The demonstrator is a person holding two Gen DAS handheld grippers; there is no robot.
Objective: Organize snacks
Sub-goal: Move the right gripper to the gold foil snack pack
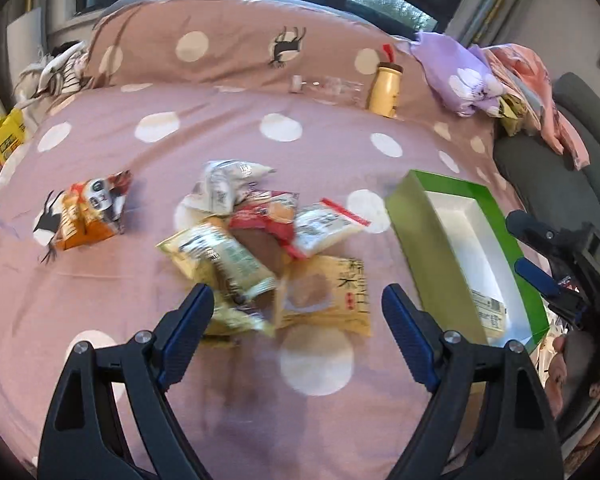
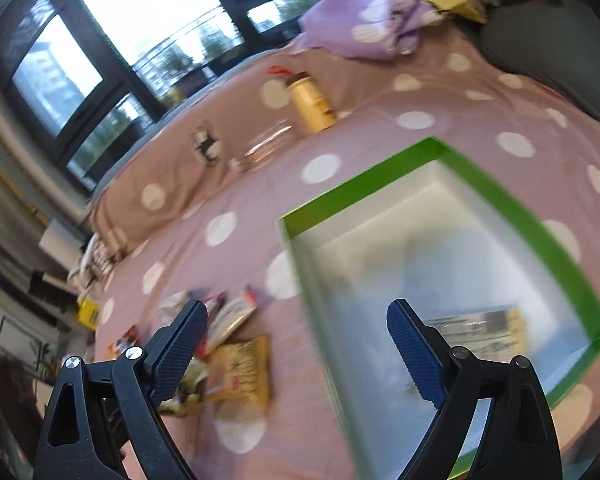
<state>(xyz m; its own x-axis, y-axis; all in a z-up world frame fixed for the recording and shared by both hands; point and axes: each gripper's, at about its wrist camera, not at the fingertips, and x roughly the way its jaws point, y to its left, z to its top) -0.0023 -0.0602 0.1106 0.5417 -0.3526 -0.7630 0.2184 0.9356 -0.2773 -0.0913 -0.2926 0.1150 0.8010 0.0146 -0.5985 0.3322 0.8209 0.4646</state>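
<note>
The left tool (image 1: 298,300) hangs over the bed (image 1: 100,300), its blue fingers (image 1: 188,332) spread wide with nothing between them. Just past the fingertips lies the heap of snack packets (image 1: 256,240), blurred, overlapping one another, with a yellow packet (image 1: 332,300) nearest. An orange packet (image 1: 86,216) sits alone to the left, well apart from the heap, with open spotted cover between them. Bare cover also runs from the heap back to the pillow (image 1: 228,56).

To the right of the heap stands the green box (image 1: 424,224), open at the top, white inside, its near long wall close to the packets. One flat packet (image 1: 488,312) lies at the near end of its floor; the rest of the floor is free.

The right tool (image 2: 296,312) hovers over that box's (image 2: 364,188) left wall, fingers (image 2: 416,356) parted and gripping nothing, one finger over the cover, the other over the box. From the left wrist view it shows at the right edge (image 1: 540,256).

Far back, a yellow bottle (image 1: 386,88) leans by the pillow, a clear bottle (image 1: 332,86) lying beside it.
</note>
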